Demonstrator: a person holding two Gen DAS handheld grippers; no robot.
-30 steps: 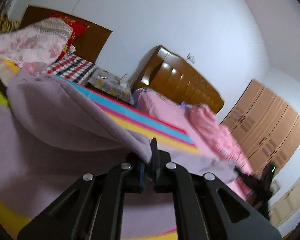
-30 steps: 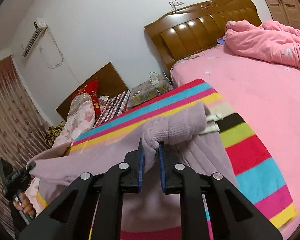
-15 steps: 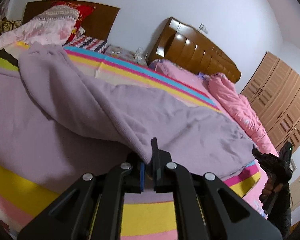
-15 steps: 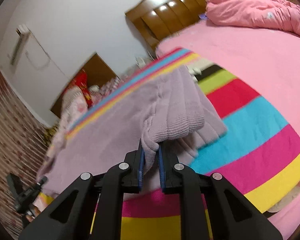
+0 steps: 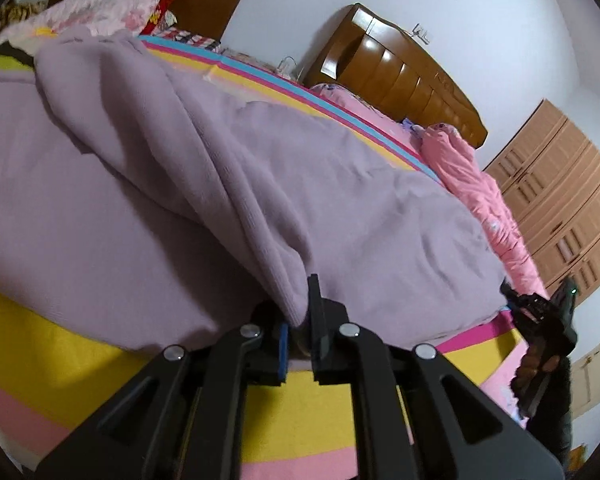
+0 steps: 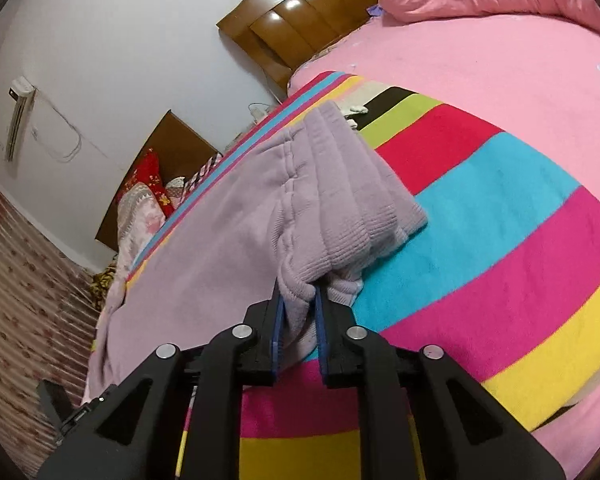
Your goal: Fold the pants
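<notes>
- A plain white wall (image 6: 132, 40) runs behind both beds.
- A glossy curved brown wooden headboard (image 5: 404, 76) stands against it, lamp glare on its panels.
- A flat dark brown headboard (image 6: 172, 136) stands further along.
- A light wood panelled wardrobe (image 5: 568, 208) fills one side.
- A white air conditioner unit (image 6: 18, 116) hangs high on the wall.
- A reddish patterned curtain (image 6: 24, 288) hangs beside it.

Home bedroom: bed (image 6: 500, 80), headboard (image 5: 400, 76), probably wardrobe (image 5: 560, 200).
</notes>
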